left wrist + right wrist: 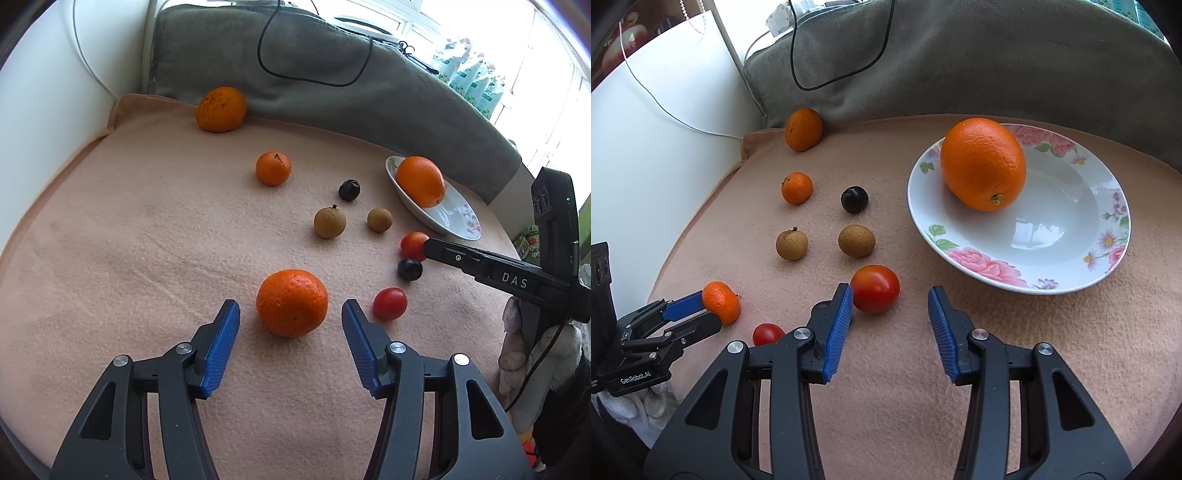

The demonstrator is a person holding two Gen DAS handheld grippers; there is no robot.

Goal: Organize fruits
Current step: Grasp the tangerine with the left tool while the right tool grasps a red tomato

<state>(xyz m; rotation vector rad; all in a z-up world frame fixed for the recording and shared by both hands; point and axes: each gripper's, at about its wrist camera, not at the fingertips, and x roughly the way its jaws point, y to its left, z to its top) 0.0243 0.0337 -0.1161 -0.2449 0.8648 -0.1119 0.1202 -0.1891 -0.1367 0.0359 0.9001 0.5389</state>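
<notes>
A second dark fruit [410, 269] is shown only in the left wrist view, just beside the right claw's finger; in the right wrist view it is hidden. The plate's flowered rim [982, 264] is seen in full only from the right wrist view.

One large orange [983, 164] is held in the plate, resting against its far-left side; the rest of the plate is bare. All other fruit is spread on the peach blanket [129, 240]: two mandarins [221, 109] [273, 168] toward the grey cushion [332, 92], a dark fruit [854, 199], two longans [791, 245] [856, 240], and a small cherry tomato [389, 303].

The left claw [290, 308] is held wide apart, with a mandarin [291, 302] lying between its blue pads; whether the pads touch it cannot be told for certain. The right claw [890, 299] is likewise spread wide and grips nothing; a larger tomato [874, 289] is seen just at the tip of its left pad [838, 332].
</notes>
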